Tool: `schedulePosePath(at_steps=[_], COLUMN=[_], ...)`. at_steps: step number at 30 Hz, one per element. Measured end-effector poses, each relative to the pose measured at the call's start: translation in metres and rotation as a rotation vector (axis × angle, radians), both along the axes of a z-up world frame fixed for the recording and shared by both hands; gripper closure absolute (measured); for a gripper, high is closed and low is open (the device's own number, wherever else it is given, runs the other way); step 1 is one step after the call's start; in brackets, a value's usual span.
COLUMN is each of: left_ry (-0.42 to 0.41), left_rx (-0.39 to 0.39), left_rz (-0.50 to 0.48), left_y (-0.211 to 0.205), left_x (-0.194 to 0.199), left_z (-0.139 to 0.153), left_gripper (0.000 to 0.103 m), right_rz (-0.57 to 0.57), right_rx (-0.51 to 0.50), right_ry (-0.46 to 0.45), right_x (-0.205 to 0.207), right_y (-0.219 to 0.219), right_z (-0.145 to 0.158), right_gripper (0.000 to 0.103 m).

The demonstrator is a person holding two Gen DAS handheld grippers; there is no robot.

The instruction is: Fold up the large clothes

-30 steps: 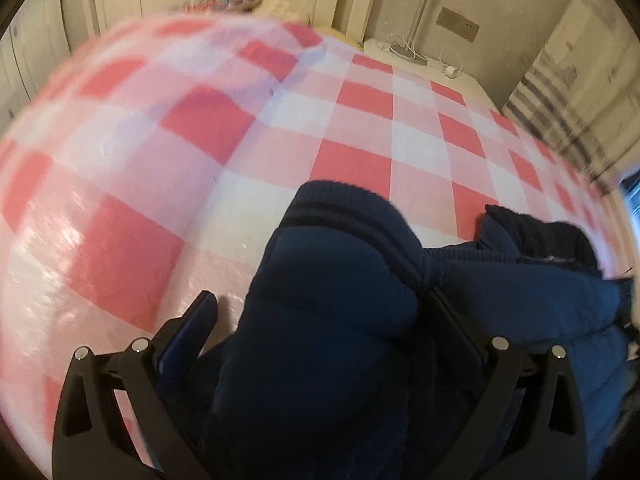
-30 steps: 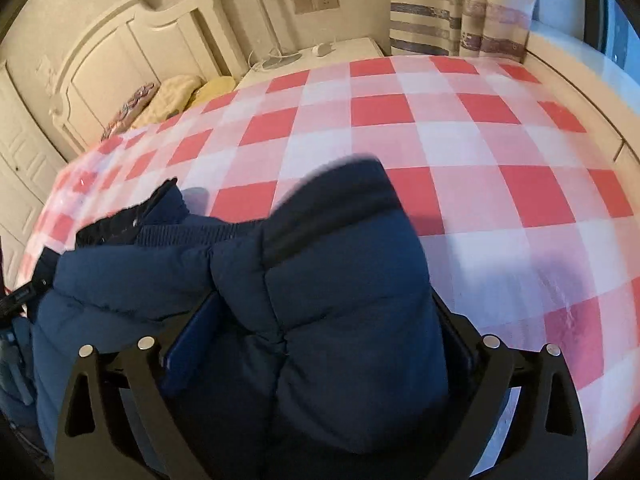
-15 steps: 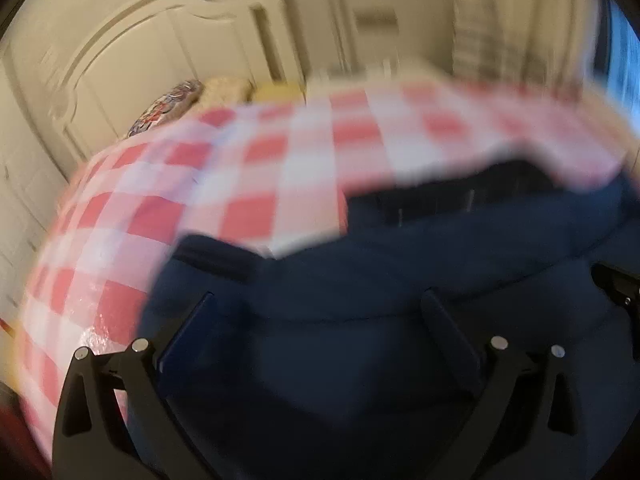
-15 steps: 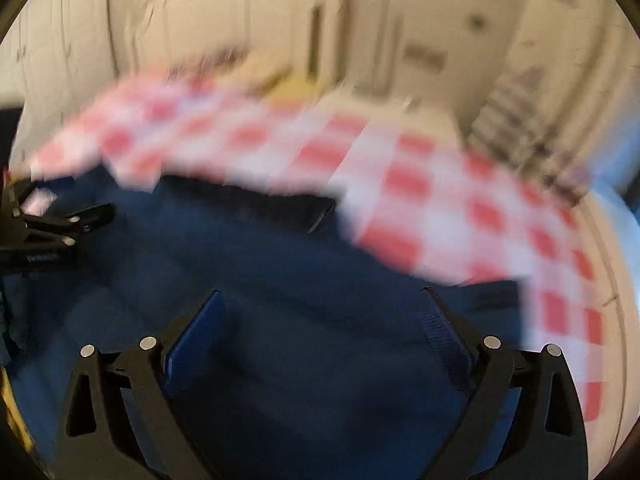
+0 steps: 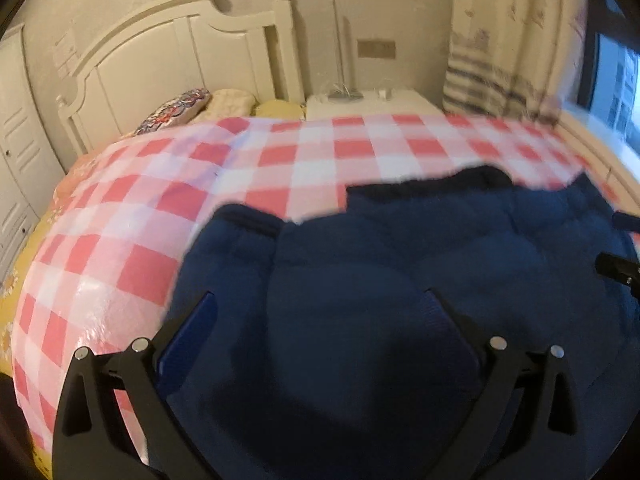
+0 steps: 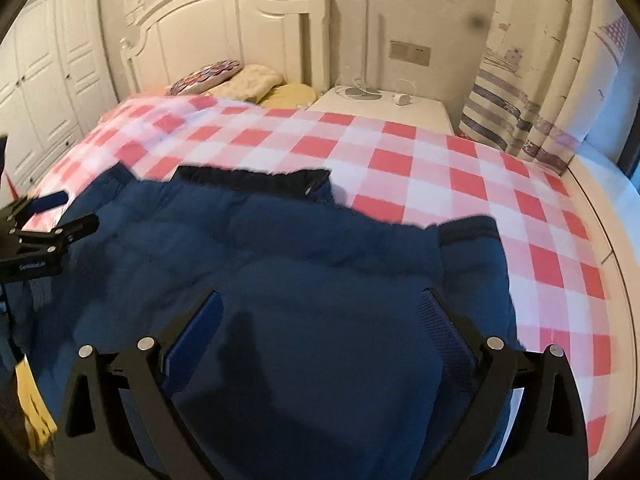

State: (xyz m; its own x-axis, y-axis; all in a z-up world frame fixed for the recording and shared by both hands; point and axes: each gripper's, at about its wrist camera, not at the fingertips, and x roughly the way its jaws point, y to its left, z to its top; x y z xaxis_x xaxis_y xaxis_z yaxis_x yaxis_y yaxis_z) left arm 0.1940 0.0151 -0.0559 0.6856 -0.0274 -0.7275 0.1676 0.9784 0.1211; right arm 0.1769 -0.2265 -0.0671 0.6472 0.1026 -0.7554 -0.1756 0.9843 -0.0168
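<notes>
A navy padded jacket (image 5: 380,272) lies spread on the red-and-white checked bed cover (image 5: 168,216). It also shows in the right wrist view (image 6: 280,256), with its dark ribbed collar (image 6: 256,180) toward the headboard. My left gripper (image 5: 320,312) is open, its jaws wide apart just above the jacket's near edge. My right gripper (image 6: 320,308) is open too, over the jacket's right part near a ribbed cuff (image 6: 468,228). The left gripper's tip shows at the left edge of the right wrist view (image 6: 52,232). Neither holds cloth.
A white headboard (image 6: 224,36) and pillows (image 6: 256,80) stand at the far end. A white nightstand (image 6: 384,108) with a lamp base and cable is beside it. Striped curtains (image 6: 516,120) hang at the right, white wardrobe doors (image 6: 52,64) at the left.
A second ago both grippers held bunched jacket sleeves up. The jacket now lies spread flat on the bed, and both grippers stand open above it, swung to face the headboard.
</notes>
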Motion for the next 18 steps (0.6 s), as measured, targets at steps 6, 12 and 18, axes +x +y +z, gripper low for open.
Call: schedulePosePath(at_steps=[6, 12, 18], left_ry=[0.043, 0.036, 0.026], left_rx=[-0.013, -0.026, -0.021], left_rz=[0.003, 0.003, 0.031], left_y=[-0.001, 0.001, 0.003], left_x=[0.007, 0.006, 0.004], left_z=[-0.025, -0.027, -0.023], left_gripper=[0.002, 0.002, 0.002], right_rz=[-0.002, 0.001, -0.037], right_rx=[0.062, 0.093, 0.112], right_ry=[-0.008, -0.020, -0.030], right_x=[0.000, -0.001, -0.004], right_y=[-0.006, -0.010, -0.016], right_z=[-0.020, -0.023, -0.018], right_gripper=[0.005, 0.005, 0.006])
